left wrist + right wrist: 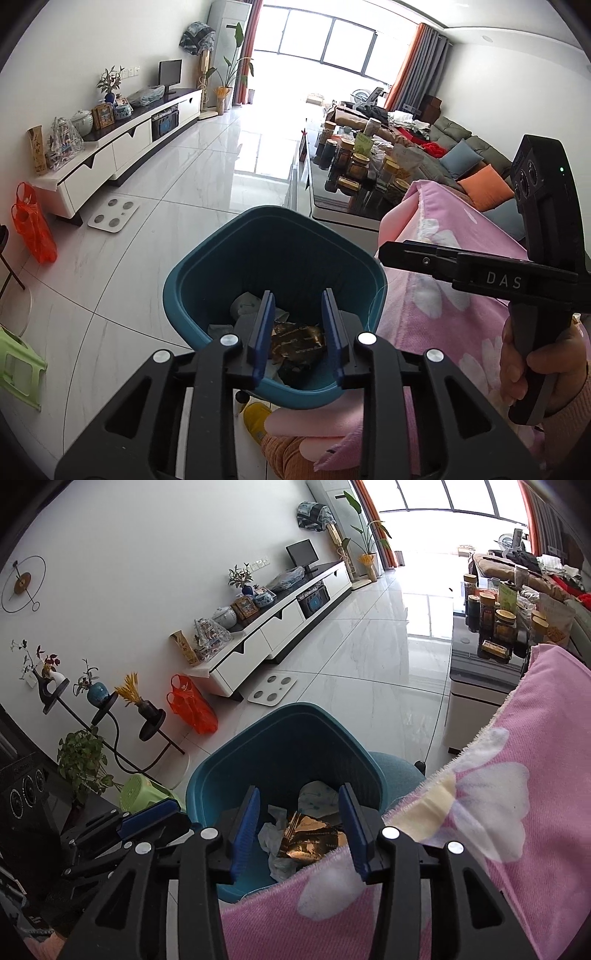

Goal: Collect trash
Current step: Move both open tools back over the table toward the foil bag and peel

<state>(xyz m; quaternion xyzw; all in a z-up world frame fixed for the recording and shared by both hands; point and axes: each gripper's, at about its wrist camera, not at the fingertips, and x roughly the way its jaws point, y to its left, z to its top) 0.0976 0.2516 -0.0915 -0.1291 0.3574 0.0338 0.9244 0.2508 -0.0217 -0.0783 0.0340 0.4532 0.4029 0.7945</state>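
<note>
Over the teal plastic bin, left wrist view: left gripper fingers released, nothing between them; crumpled gold-brown foil wrapper lies inside, apparently dropped as trash. Right wrist view: right gripper fingers likewise parted, empty, above soft white tissue; fuzzy pink floral blanket beside.

Open left claw above teal bin of trash

White wall off to the left, long white TV cabinet along it, glossy marble-look floor ahead, bright window at the far end with orange curtains, cluttered coffee table and grey sofa to the right
</note>
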